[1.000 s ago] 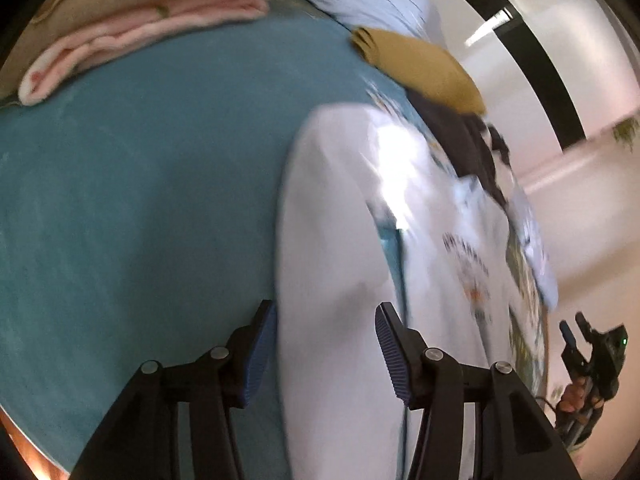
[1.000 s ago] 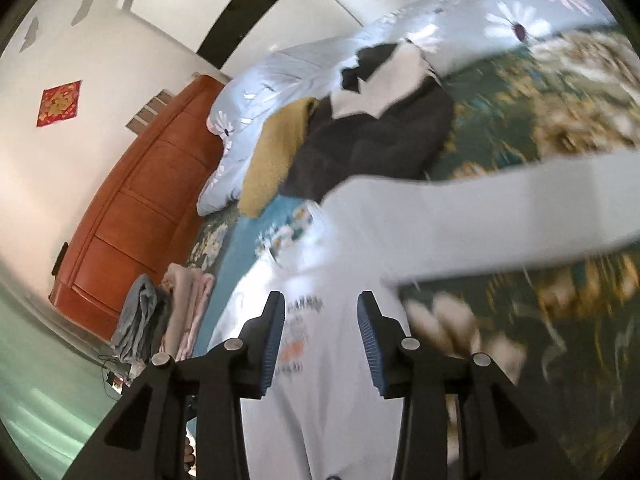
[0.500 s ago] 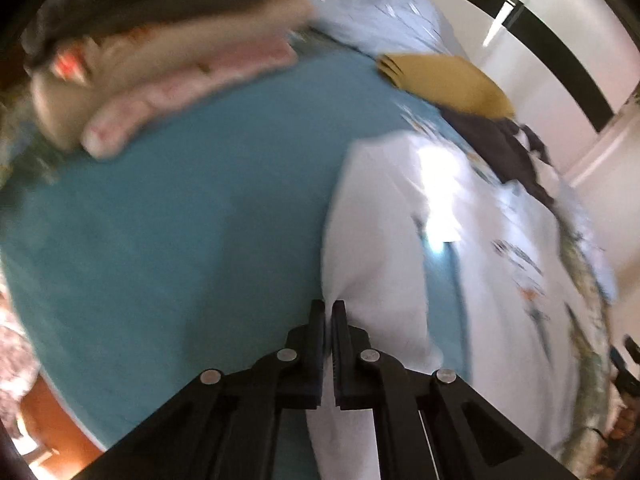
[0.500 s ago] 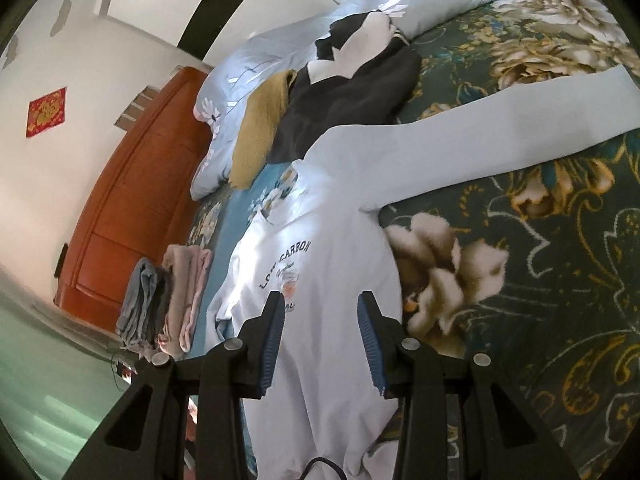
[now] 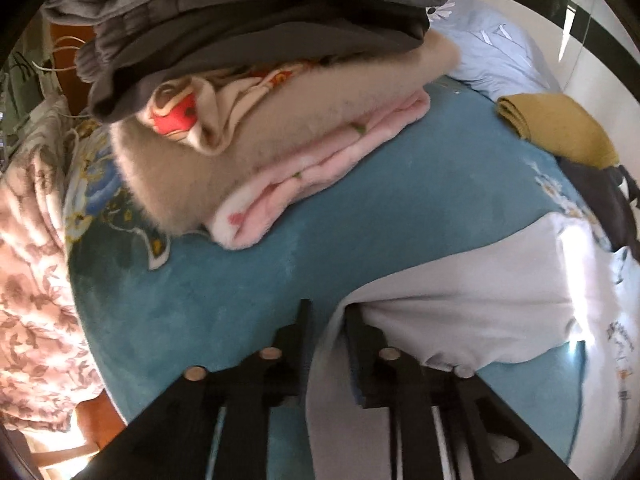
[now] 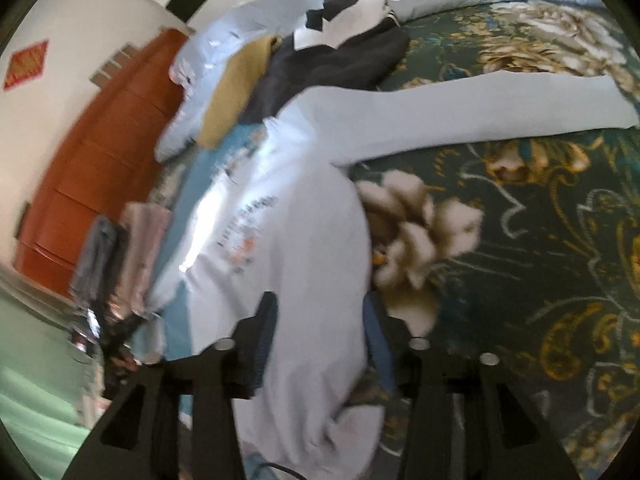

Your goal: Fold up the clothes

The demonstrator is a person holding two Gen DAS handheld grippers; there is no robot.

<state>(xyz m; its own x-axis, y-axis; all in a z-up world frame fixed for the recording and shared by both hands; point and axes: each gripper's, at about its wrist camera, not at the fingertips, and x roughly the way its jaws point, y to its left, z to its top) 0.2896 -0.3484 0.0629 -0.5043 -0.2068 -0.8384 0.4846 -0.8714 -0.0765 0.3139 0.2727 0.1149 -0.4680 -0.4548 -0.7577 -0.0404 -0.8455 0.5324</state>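
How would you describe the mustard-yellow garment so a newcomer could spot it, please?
Start at the pale blue floral pillow at the head of the bed. The folded mustard-yellow garment lies against it, beside a dark garment. It is the only yellow item there.

Left gripper [image 5: 326, 322]: two black angular fingers, round wooden-toned pins at the joints, open triangular cutouts in the arms. Right gripper [image 6: 320, 322]: same black build, blue ribbed pads [image 6: 378, 346], silver-toned pins, thin dark cable at bottom edge.
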